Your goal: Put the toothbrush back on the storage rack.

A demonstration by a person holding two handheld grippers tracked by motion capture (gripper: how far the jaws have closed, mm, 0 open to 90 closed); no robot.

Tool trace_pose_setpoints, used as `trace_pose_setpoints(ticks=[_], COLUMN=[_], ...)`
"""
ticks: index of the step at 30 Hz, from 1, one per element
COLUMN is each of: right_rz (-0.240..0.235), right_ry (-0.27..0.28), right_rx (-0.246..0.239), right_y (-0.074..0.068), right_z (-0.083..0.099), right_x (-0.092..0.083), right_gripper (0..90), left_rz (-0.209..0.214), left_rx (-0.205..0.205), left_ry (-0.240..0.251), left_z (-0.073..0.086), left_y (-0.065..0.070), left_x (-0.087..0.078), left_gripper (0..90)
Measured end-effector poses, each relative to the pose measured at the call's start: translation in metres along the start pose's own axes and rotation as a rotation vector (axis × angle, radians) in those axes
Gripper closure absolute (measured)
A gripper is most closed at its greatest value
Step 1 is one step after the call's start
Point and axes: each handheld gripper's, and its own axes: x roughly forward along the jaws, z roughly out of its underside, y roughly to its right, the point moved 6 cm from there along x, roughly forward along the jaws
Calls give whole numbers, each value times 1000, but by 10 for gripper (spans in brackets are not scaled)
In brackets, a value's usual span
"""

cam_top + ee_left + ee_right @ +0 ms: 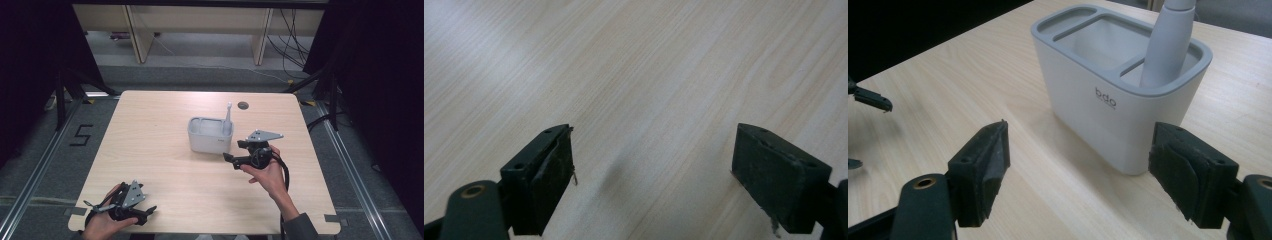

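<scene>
right gripper (235, 157) wide, holds nothing, just beside the holder's front right corner | left gripper (145, 212) wide, holds nothing, low over the near left of the desk (160, 145) | white holder (210, 135) mid desk, upright | toothbrush (227, 117) stands in its right slot, leaning a bit

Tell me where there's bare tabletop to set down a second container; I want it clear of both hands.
The left half of the table is bare, from the white holder to the left edge, ahead of the left gripper. The far strip behind the holder is free too. It is crowded right of the holder, where the right gripper sits with jaws open.
</scene>
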Motion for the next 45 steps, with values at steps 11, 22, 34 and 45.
trace_pose_setpoints(ticks=[11,22,34,45], right_rz=[-2,-11,2,-5], right_ry=[-20,-40,-69,-73], right_rx=[-25,-21,-14,-31], right_y=[-2,-6,-11,-15], right_z=[14,27,42,52], right_x=[-6,-8,-7,-6], right_gripper=[221,182,187,191], left_rz=[0,0,0,-3], left_rx=[-3,-2,3,-4], left_ry=[9,10,9,10], left_z=[0,0,0,0], left_y=[1,1,0,1], left_x=[1,1,2,1], left_gripper=[164,164,164,164])
